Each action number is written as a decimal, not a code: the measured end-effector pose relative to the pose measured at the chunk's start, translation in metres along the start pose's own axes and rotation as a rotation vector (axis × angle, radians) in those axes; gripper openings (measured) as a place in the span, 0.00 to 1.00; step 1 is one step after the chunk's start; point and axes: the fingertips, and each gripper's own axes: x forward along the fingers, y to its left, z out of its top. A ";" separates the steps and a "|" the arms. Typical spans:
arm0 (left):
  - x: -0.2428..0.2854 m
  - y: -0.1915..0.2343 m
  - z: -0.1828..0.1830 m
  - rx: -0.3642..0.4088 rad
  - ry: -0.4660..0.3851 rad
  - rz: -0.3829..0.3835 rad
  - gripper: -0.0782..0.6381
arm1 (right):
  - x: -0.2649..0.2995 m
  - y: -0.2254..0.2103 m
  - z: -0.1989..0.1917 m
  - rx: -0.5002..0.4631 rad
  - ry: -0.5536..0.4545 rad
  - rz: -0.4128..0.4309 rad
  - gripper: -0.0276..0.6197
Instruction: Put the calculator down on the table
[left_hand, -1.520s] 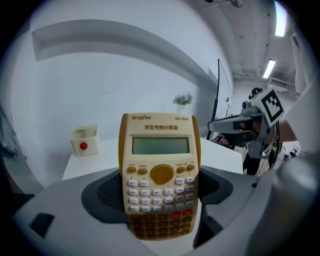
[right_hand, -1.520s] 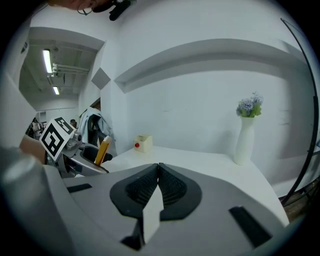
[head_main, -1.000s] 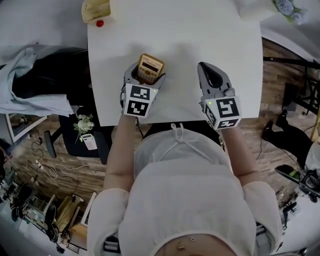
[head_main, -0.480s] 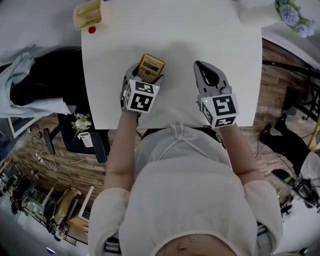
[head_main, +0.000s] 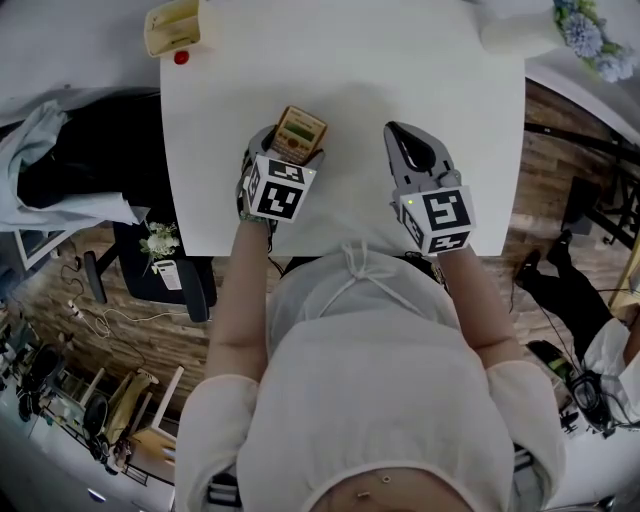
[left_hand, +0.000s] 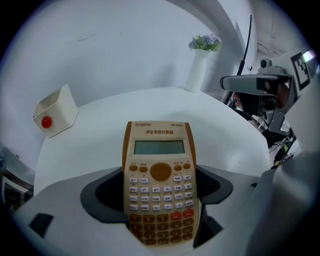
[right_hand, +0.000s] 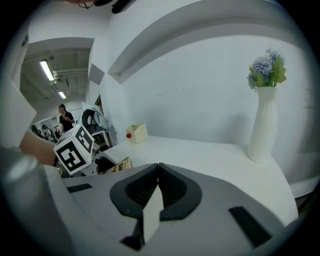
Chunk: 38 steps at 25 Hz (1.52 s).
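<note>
My left tongs (head_main: 291, 152) clamped on the calculator (left_hand: 159, 172), its keys facing the camera, over the table (head_main: 350, 80), my right tongs (right_hand: 158, 175) alongside, pressed together, empty

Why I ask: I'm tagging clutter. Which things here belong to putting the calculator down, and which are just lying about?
Job in hand: calculator, held in the shut left gripper; table, where it goes.
Lying about: box with a red dot; vase of flowers; right gripper, shut and empty.

Calculator (head_main: 301, 128) base behind left hand-held gripper (head_main: 292, 145)
</note>
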 end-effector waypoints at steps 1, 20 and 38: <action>0.000 0.000 0.000 0.000 -0.003 -0.002 0.68 | 0.000 0.000 0.000 0.002 -0.002 0.000 0.05; -0.056 -0.013 0.030 0.053 -0.264 0.043 0.58 | -0.046 0.030 0.022 -0.080 -0.071 -0.063 0.05; -0.239 -0.006 0.078 0.142 -0.801 0.060 0.14 | -0.105 0.081 0.080 -0.099 -0.316 -0.155 0.05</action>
